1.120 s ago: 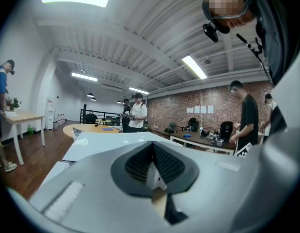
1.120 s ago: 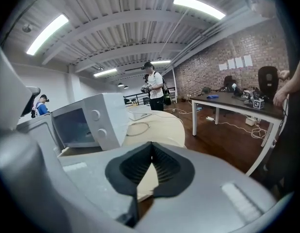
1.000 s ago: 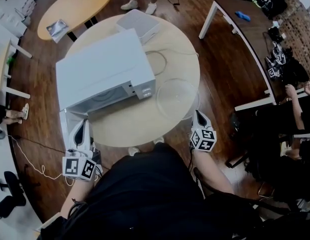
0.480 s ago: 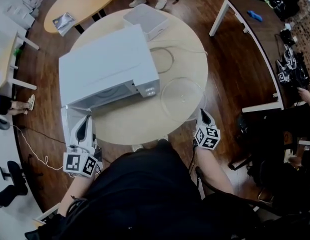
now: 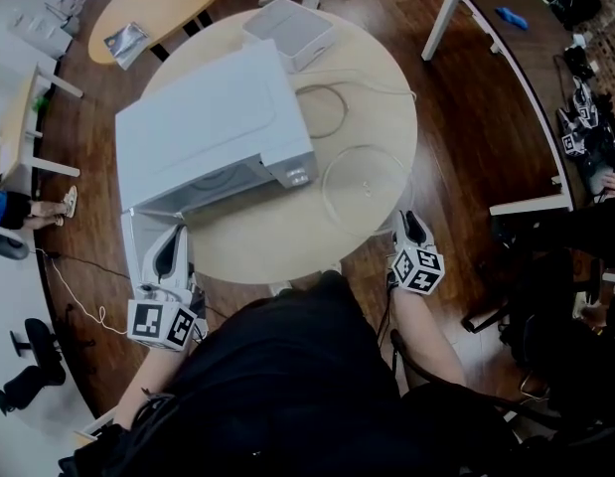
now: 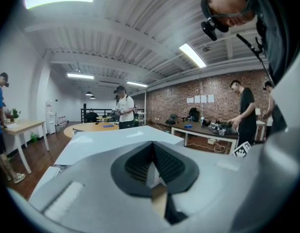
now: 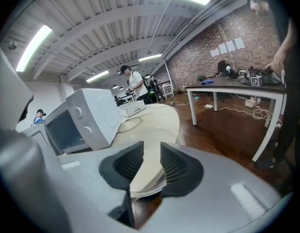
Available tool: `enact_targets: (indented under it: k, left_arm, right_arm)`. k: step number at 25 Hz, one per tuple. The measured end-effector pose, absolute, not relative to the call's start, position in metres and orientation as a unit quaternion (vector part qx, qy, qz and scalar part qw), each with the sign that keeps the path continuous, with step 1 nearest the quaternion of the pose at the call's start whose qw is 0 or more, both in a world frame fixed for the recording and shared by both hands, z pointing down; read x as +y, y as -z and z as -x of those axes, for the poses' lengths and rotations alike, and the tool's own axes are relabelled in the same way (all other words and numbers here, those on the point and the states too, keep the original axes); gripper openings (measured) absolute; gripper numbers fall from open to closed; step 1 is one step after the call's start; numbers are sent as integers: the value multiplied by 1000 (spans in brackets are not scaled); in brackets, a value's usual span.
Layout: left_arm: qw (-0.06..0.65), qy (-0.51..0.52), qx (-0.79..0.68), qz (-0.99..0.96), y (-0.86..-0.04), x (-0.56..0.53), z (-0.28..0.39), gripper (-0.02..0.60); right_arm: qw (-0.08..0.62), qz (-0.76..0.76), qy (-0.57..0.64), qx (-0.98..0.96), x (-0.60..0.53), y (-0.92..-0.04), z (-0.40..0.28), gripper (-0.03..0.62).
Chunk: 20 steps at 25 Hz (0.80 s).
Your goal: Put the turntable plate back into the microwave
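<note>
Noting state: turntable plate (image 5: 365,189) lies flat on the round tabletop (image 5: 277,241), just right of the microwave (image 5: 213,132) and outside its cavity. Its door (image 5: 140,251) stands swung open past the tabletop's edge. Right gripper (image 5: 413,222) sits at the plate's near rim; its fingers have just been opening and stand apart, with the rim showing in the gap, not pinched. Left gripper (image 5: 171,249): fingers closed to a thin slit on the door's white edge
</note>
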<state>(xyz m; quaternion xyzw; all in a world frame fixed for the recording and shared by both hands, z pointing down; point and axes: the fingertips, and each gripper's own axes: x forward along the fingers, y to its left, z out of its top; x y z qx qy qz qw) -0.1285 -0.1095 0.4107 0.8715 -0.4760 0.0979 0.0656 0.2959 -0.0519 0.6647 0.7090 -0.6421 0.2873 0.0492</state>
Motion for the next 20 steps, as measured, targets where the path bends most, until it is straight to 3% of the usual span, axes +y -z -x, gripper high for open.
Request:
enact_targets:
  k: [11, 20]
  left_arm:
    - [63, -112, -478, -869, -413, -119, 124, 6]
    - [63, -116, -473, -871, -410, -125, 114, 6]
  right_arm:
    - [34, -726, -342, -596, -41, -692, -327, 226]
    - [-14, -698, -397, -596, -50, -713, -326, 236]
